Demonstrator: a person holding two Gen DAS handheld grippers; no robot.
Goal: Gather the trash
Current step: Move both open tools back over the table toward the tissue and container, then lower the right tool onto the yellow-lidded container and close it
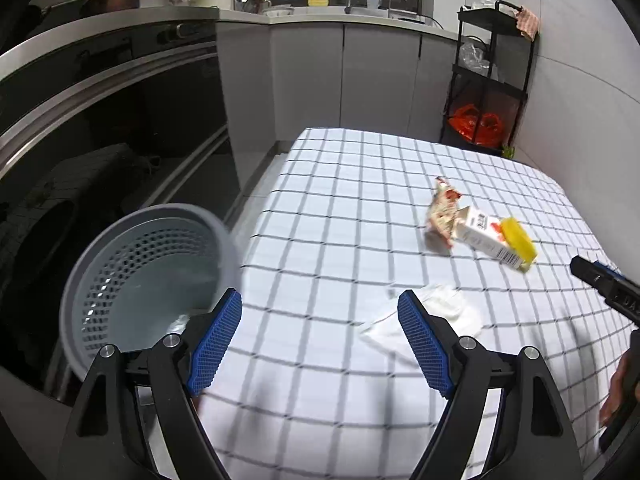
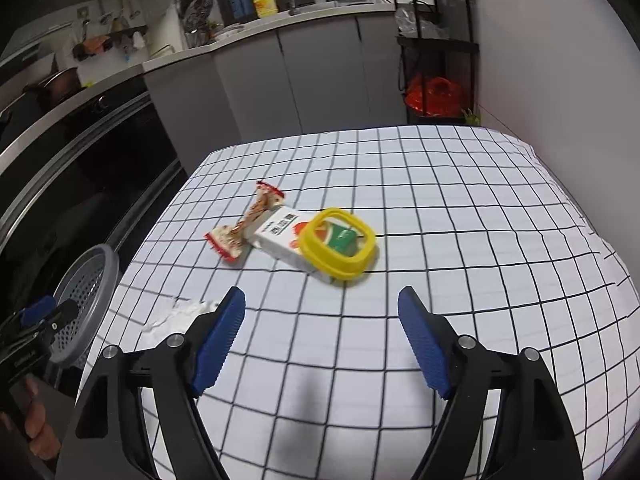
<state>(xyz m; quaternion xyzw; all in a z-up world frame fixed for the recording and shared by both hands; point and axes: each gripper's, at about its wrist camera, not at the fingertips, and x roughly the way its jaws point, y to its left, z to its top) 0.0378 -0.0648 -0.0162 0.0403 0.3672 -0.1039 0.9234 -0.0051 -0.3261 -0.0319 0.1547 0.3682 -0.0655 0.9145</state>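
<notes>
Kitchen counters ring my checkered table (image 2: 440,208), where the trash sits mid-cloth: a white carton (image 2: 280,236) under a yellow ring (image 2: 340,244), a crumpled wrapper (image 2: 244,228) touching its left end, a white tissue (image 2: 180,314) nearer me. My right gripper (image 2: 321,336) gapes wide, nothing between its jaws. My left gripper (image 1: 320,338) is spread empty too, beside the grey basket (image 1: 152,276) at the table's left edge.

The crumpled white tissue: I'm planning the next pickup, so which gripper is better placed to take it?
Left, probably. The left gripper is open with the tissue just ahead of its fingers, and the grey basket is beside it. The right gripper faces the carton.
</notes>
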